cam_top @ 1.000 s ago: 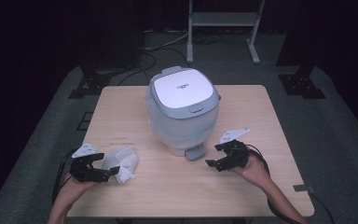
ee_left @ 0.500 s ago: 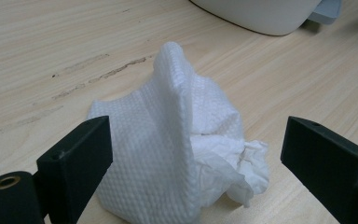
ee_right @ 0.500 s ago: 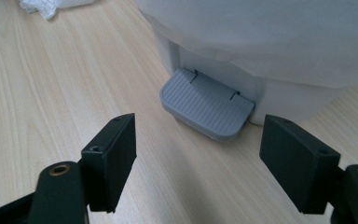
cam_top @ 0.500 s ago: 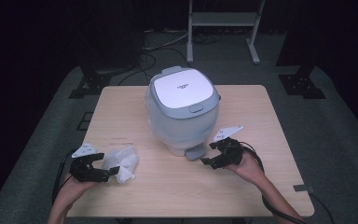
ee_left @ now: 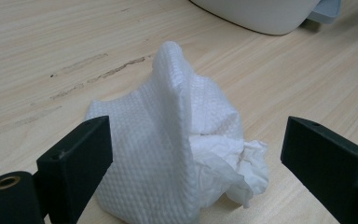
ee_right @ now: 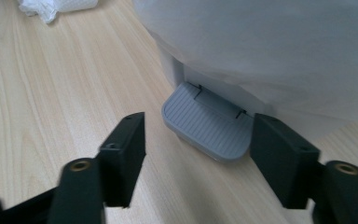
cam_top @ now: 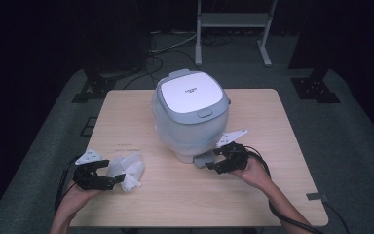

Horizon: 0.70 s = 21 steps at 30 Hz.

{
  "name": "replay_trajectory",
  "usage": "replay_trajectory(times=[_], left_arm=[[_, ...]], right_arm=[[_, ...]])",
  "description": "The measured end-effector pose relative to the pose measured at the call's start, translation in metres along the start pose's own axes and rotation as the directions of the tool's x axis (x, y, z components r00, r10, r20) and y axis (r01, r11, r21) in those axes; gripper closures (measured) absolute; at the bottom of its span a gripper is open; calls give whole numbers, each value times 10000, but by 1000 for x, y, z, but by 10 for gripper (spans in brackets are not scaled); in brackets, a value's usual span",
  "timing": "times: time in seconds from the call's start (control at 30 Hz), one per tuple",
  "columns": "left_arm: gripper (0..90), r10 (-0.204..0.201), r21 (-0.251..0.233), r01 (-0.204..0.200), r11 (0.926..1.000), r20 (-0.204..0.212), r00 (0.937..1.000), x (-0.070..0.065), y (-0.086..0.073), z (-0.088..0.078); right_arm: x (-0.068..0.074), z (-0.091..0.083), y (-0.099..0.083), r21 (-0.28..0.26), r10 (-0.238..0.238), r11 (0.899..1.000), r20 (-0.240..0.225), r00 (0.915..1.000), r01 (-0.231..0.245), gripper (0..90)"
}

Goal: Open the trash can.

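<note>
Right gripper [ee_right: 196, 154] jaws closing around grey tray [ee_right: 209, 123]

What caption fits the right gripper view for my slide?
The right gripper, its jaws just closing, straddles the grey ribbed tray at the white appliance's base.

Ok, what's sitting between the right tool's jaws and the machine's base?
The grey ribbed tray at the foot of the white appliance. In the right gripper view the right tool has been closing its jaws around it, pads not yet touching.

A small dark mark on the cooker lid [cam_top: 191, 93] — too tiny to read.
</note>
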<state>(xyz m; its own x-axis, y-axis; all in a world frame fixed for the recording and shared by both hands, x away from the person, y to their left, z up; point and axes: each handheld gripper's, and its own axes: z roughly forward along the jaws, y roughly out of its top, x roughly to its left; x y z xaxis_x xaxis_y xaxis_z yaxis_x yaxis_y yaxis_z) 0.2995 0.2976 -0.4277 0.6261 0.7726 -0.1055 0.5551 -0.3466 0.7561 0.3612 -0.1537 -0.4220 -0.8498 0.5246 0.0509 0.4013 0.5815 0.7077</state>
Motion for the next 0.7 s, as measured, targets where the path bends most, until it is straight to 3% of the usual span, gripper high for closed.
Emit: replay_trajectory(times=[0.47, 0.7], left_arm=[[81, -63, 27, 63, 10000, 20, 10000, 0, 0, 0], [82, -110, 55, 110, 9999, -4, 9999, 0, -1, 0]], right_arm=[[-3, 16, 7, 293, -165, 9994, 16, 9999, 165, 618], [-6, 24, 8, 436, -136, 9990, 297, 9995, 123, 647]])
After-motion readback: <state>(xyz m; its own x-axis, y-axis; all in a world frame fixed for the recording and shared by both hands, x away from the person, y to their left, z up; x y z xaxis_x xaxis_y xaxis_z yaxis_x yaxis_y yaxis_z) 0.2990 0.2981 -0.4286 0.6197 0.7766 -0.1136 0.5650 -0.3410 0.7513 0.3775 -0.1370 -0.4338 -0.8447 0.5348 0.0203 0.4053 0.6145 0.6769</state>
